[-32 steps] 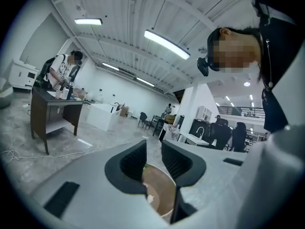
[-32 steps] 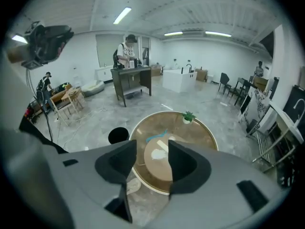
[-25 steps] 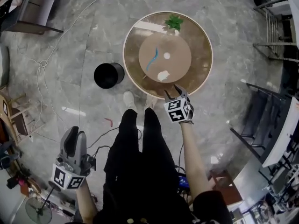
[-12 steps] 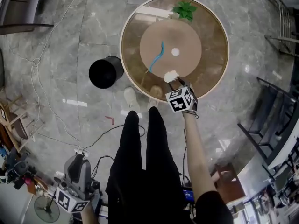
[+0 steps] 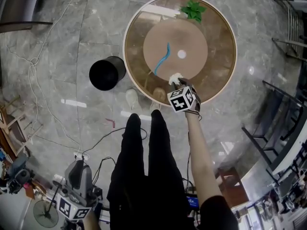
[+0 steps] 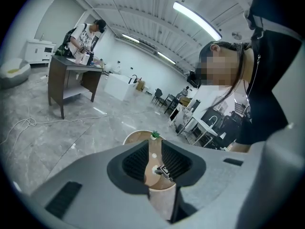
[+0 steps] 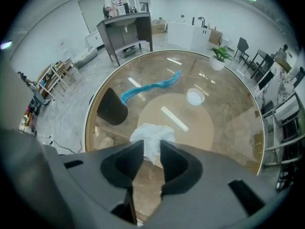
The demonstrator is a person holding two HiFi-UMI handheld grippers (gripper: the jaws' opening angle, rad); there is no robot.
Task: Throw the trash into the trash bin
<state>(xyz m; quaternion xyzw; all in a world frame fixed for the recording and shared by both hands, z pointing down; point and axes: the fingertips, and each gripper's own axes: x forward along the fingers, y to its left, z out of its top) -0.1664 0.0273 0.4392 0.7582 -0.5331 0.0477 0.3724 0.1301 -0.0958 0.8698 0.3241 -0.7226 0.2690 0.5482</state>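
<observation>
Between the jaws of the right gripper [image 7: 147, 149], which press on it from both sides, sits the crumpled white tissue [image 7: 151, 133], near the 6 o'clock edge of the round glass worktop [image 7: 228, 128]. It looks very light and soft, so I judge it will squash rather than slip, and its thick middle is a safer hold than a loose corner. The black trash bin [image 5: 106, 73] stands on the floor at 9 o'clock from it; the left gripper [image 6: 155, 151], jaws slightly apart and empty, hangs at 7 o'clock.
</observation>
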